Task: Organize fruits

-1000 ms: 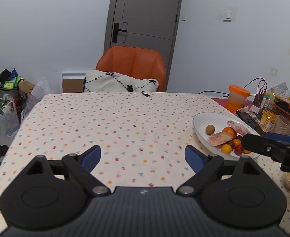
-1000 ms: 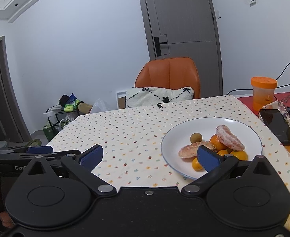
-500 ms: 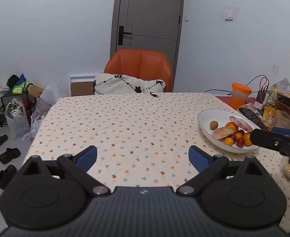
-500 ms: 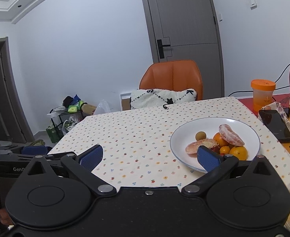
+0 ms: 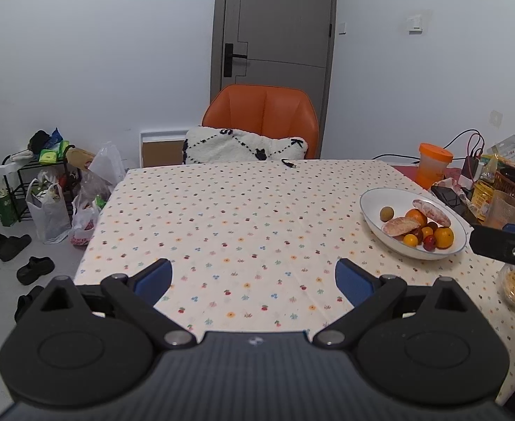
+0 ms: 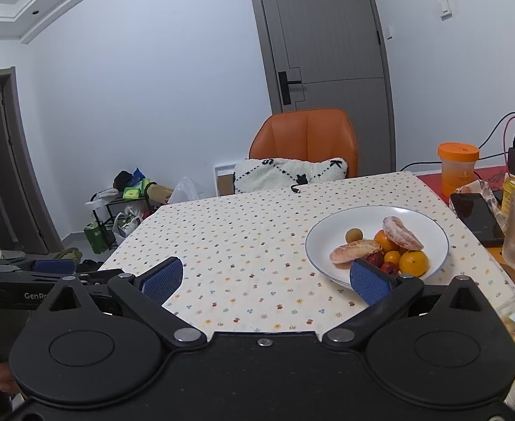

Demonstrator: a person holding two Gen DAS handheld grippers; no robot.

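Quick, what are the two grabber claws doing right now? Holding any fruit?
Left gripper: open, holding nothing, above the tablecloth.
Right gripper: open, holding nothing; the fruit sits in the white plate.

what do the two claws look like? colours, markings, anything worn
Both match: black plastic bodies with two round disc housings, silver pivot screws and angled black fingers tipped with blue ribbed pads. Left claw: small logo mark on its ribbed centre plate; seen from the right wrist view its side reads "GenRo...". Right claw: same build. No sleeves or gloves visible.
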